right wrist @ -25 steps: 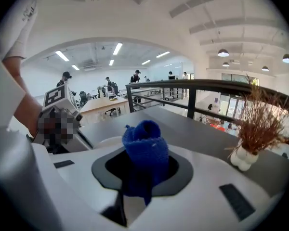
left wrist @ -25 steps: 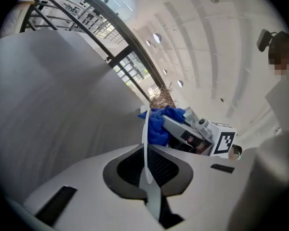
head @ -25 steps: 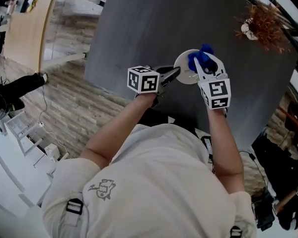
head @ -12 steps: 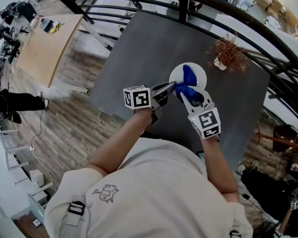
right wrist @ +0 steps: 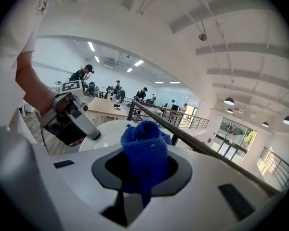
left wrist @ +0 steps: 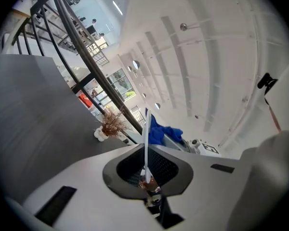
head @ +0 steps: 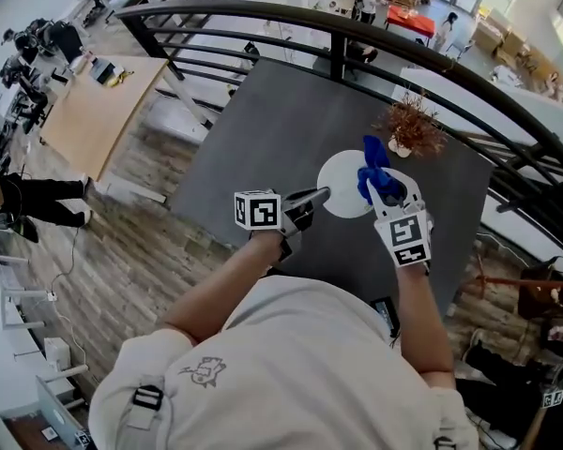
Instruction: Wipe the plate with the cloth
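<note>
While the left gripper [head: 321, 194] pinches the rim of the white plate [head: 345, 187] at frame centre, the right gripper [head: 387, 191] clamps a blue cloth [head: 372, 154] beside it.

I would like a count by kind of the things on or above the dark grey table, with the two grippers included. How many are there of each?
Grippers: 2 (left gripper, right gripper)
White plate: 1
Blue cloth: 1
Dried plant in a white pot: 1
Total: 5
</note>
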### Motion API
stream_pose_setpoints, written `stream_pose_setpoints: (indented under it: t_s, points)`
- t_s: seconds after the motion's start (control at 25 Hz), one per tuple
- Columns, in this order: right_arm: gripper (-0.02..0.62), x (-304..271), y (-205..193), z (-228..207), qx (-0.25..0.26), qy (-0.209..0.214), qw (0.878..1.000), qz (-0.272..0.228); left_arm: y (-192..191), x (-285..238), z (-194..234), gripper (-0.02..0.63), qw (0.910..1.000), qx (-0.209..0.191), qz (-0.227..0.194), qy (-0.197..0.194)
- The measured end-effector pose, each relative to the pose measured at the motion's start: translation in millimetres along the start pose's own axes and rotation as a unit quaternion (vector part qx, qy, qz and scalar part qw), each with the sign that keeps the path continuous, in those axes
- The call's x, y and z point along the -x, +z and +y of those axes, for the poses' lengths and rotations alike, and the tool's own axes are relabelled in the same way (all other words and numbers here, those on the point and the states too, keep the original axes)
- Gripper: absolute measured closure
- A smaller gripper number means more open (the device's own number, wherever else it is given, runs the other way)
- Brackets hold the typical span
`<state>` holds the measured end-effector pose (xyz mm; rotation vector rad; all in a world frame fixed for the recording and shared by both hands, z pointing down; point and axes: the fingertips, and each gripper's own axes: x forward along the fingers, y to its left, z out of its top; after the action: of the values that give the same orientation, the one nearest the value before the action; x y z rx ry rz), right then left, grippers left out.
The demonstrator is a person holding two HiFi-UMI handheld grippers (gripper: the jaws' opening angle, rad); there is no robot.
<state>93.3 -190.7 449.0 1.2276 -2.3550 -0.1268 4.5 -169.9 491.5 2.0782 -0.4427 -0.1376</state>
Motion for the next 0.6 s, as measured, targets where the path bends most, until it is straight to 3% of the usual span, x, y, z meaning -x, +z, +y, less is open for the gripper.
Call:
stream_pose_setpoints:
  t_s: [0.12,0.28,0.48,0.6]
  points:
    - [0.506,0,25,-3,0.019,-0.001,1.0,-0.022,-8,-10,-11,0.589,0.9996,-0.021,0.015,-0.01]
    - [0.506,0,51,23,0.033,0.03,0.998,-0.046,-7,-22,-27,0.589,0.9982,-0.05,0.026,-0.019]
    - [0.506,11,53,62,0.029,0.075,0.995,-0.052,23,-23,-40,0.591,0.9976,-0.061,-0.013,-0.028]
    - [0.506,17,38,74,0.044,0.079,0.995,-0.031,44,-13,-39,0.591,0.9972,-0.06,-0.037,-0.027]
